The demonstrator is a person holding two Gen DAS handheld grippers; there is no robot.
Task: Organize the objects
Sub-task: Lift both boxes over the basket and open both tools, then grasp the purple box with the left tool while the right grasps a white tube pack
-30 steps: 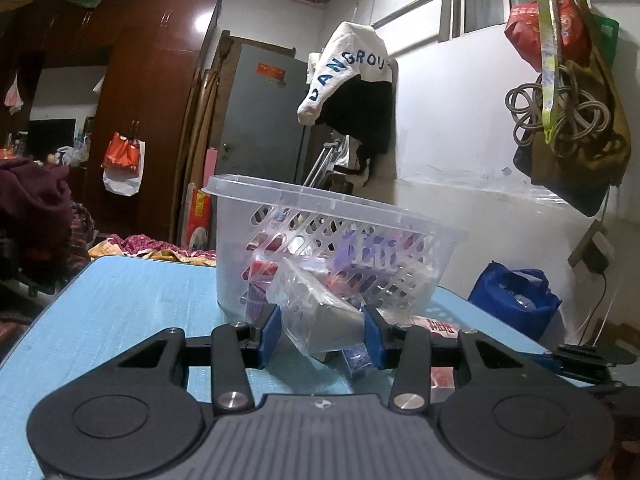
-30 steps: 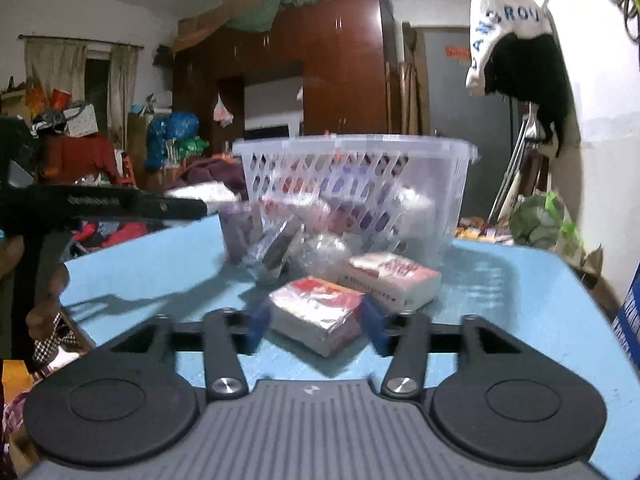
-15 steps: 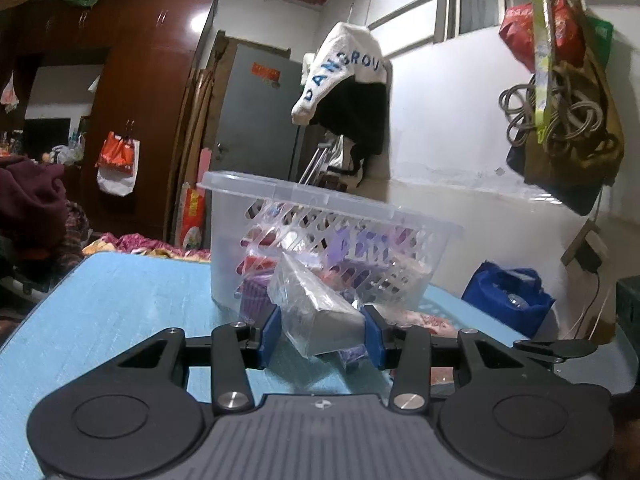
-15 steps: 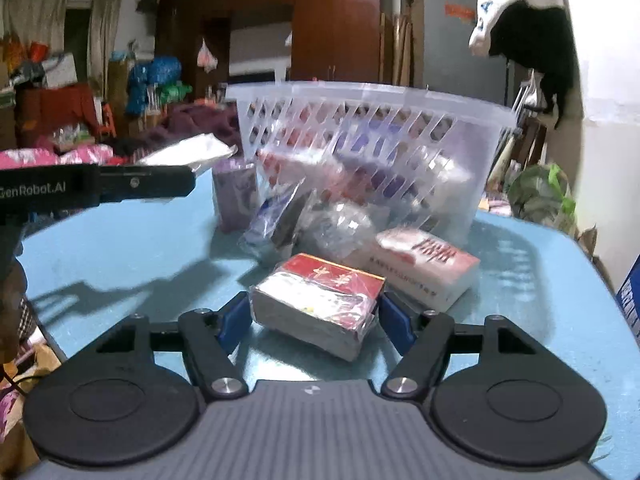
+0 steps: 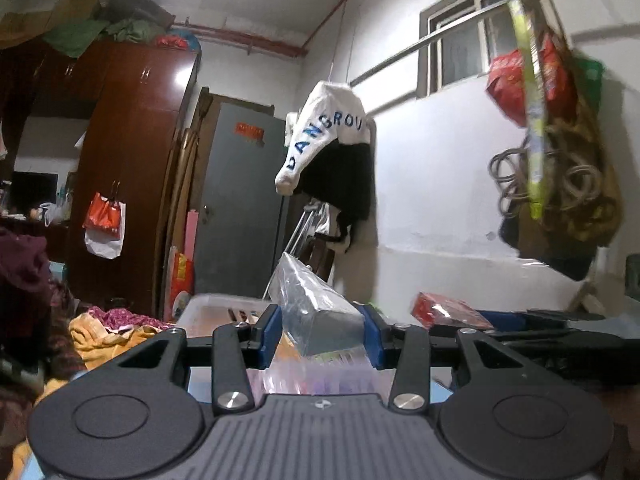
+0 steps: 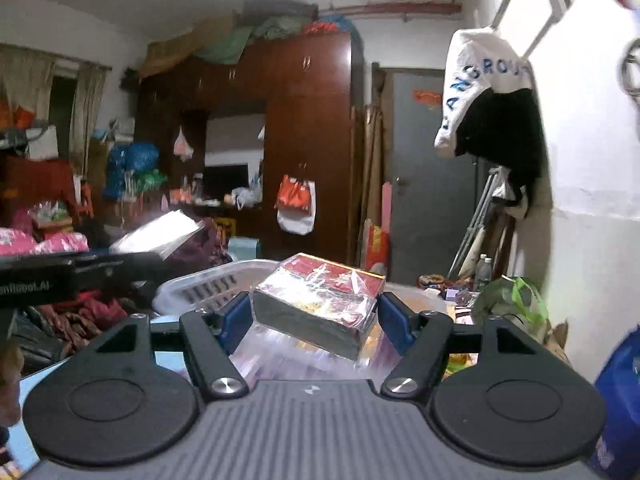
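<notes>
My left gripper [image 5: 319, 334] is shut on a grey box in a clear plastic bag [image 5: 316, 314], held up over the white plastic basket [image 5: 216, 304]. My right gripper [image 6: 316, 318] is shut on a red and white box [image 6: 320, 298], also held above the basket [image 6: 208, 282]. In the left wrist view the red box [image 5: 448, 312] and the right gripper's dark body show at the right. In the right wrist view the left gripper's body [image 6: 76, 274] and its bagged box [image 6: 160, 234] show at the left. Packets lie in the basket below.
A white and black jacket [image 5: 332, 152] hangs on the wall behind. A dark wooden wardrobe [image 6: 280, 152] and a grey door [image 5: 240, 208] stand at the back. Bags and coiled cord [image 5: 560, 184] hang at the right. A blue bag [image 6: 620, 400] sits at the lower right.
Both grippers have risen from the table with their boxes and now hold them above the basket's rim. The blue table top has dropped out of view.
</notes>
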